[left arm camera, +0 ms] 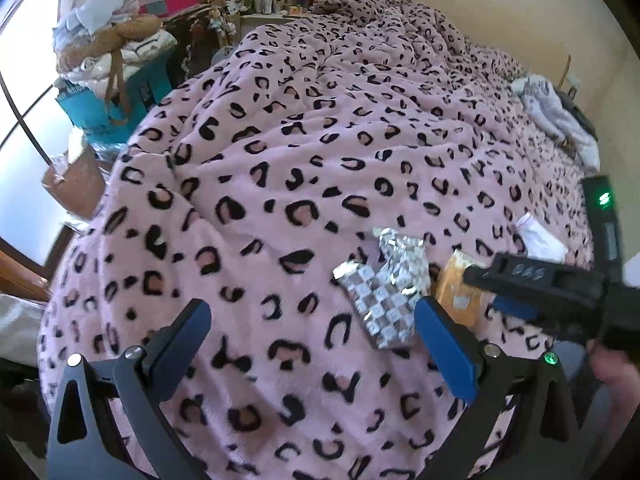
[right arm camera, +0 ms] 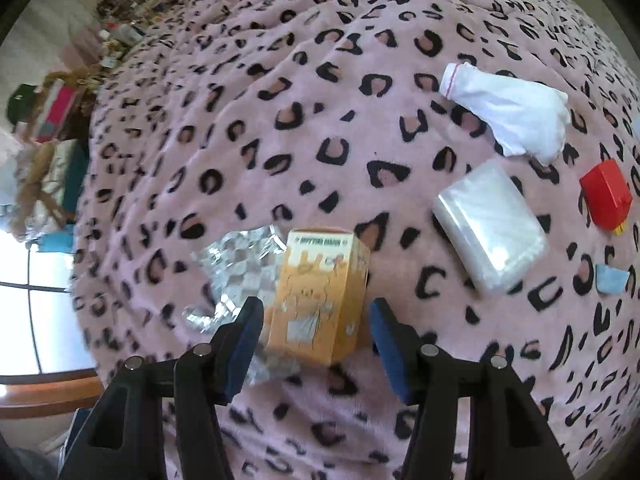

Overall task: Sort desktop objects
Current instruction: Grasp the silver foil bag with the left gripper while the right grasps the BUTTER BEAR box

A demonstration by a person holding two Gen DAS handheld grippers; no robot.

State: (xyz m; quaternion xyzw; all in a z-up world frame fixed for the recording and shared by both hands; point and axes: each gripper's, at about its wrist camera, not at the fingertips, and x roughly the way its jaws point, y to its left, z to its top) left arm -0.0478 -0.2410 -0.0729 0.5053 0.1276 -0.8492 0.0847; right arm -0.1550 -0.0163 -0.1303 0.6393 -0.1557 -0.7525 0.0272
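An orange printed box (right arm camera: 320, 292) lies on the pink leopard-print blanket (right arm camera: 280, 140), partly on a crumpled silver checkered foil wrapper (right arm camera: 236, 252). My right gripper (right arm camera: 316, 314) points down over the box's near end, open, with a finger on each side and small gaps showing. In the left wrist view the wrapper (left arm camera: 380, 296) lies just ahead of my left gripper (left arm camera: 314, 316), which is wide open and holds nothing. The orange box (left arm camera: 456, 286) shows beside the wrapper, with the right gripper (left arm camera: 486, 290) over it.
To the right lie a white cloth (right arm camera: 508, 116), a clear plastic packet (right arm camera: 488, 224), a red box (right arm camera: 606, 196) and a small light blue item (right arm camera: 610, 278). Cluttered shelves and piled boxes (left arm camera: 120, 60) stand beyond the bed's far left edge. A grey-white garment (left arm camera: 560, 116) lies far right.
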